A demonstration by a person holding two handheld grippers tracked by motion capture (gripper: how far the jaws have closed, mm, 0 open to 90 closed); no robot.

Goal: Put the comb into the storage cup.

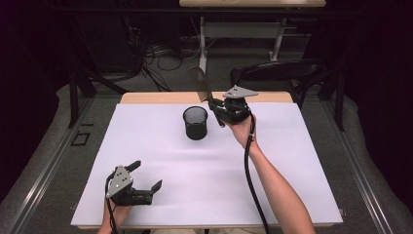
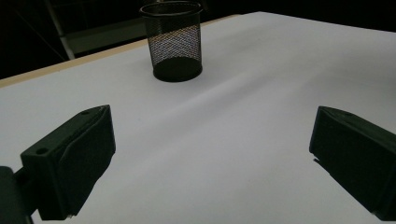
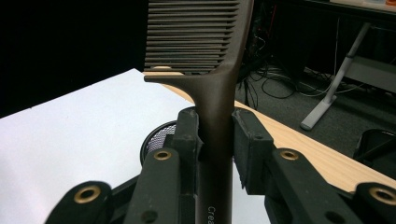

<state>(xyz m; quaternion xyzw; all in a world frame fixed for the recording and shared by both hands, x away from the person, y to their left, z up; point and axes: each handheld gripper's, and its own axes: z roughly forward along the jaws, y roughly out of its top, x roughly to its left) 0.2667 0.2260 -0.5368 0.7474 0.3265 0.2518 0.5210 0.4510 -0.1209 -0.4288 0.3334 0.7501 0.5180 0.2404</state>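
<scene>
I have a dark room in front of me, with a grey floor [image 1: 44, 146] around the counter [image 1: 214, 161] and a tangle of cables [image 1: 156, 58] on it at about eleven o'clock beyond the far edge. A second desk's white legs [image 1: 243, 34] stand at twelve o'clock, and a black chair [image 1: 282, 73] sits just past the counter's far edge at one o'clock. The counter itself is pale wood with a white sheet [image 1: 160, 161] over nearly all of it; a bare wooden strip shows along the far edge.

On the sheet, toward twelve o'clock from the middle, I see a black mesh cup [image 1: 195, 123] standing upright. In the left gripper view it [image 2: 173, 41] stands well ahead of the fingers.

My right gripper [image 1: 217, 106] hangs just beside the cup at its two o'clock. Its fingers [image 3: 247, 144] are clamped on the handle of a dark brown comb [image 3: 215, 93], which rises upright between them, teeth at the top. In the high view the comb [image 1: 199, 83] leans up and away over the far edge.

My left gripper [image 1: 146, 178] rests low at seven o'clock, well apart from the cup. Its fingers [image 2: 70, 163] stand wide apart with only bare sheet between them.
</scene>
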